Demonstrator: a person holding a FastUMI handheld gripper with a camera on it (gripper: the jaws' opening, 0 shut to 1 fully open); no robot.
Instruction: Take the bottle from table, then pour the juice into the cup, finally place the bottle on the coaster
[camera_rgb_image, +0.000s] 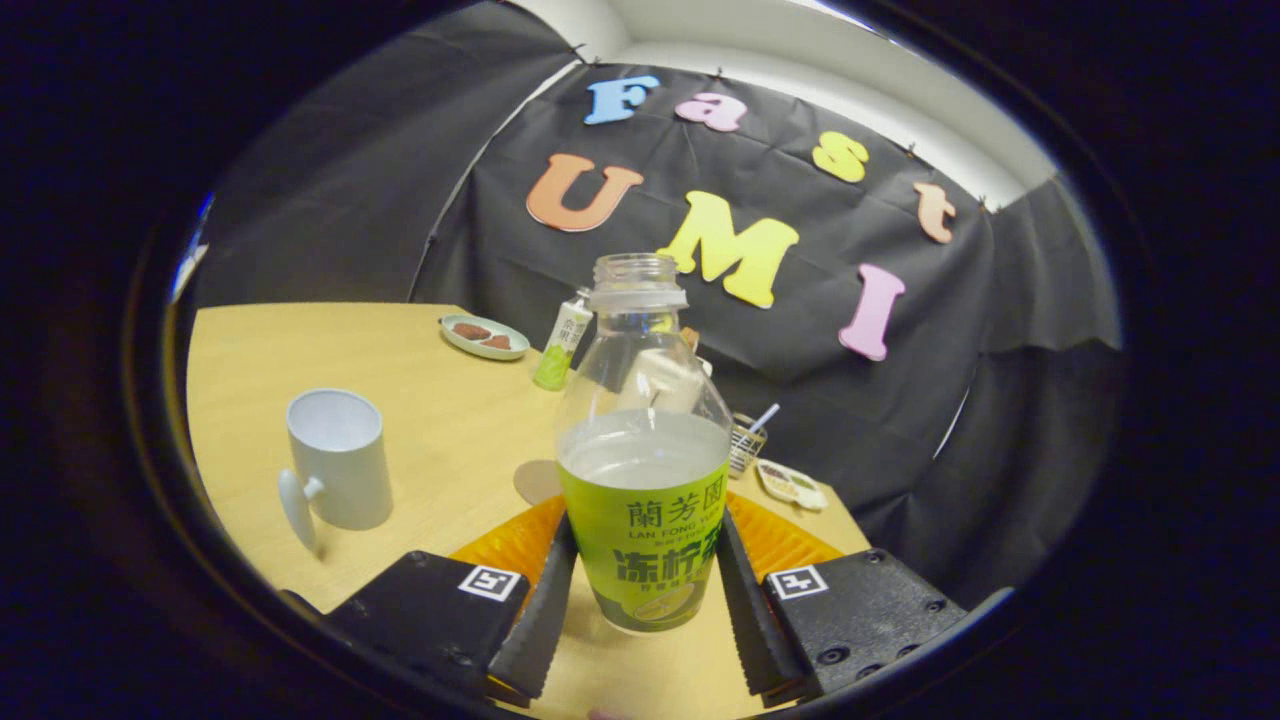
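My claw (642, 590) has both ribbed fingers (545, 600) pressed against the sides of the open juice bottle (642, 470), pinching it low, at the green label. The bottle stands upright between the fingers; I cannot tell whether its base rests on the desk (440, 430) or has just cleared it. The cap is off and the cloudy juice sits about halfway up, so I judge the step in hand is carrying it to the white mug (338, 458), which stands well off to my left with its handle toward me. To do this well I want a firm pinch, a level carry, then a slow tilt with the bottle mouth over the mug's opening. The coaster (536, 481) is the round tan disc just beyond the bottle, near its left side. On the label I read "LAN FONG YUEN" beneath large Chinese characters; the smaller print is too fine. Farther back stand a small green-and-white bottle (562, 345) and a snack dish (484, 336).
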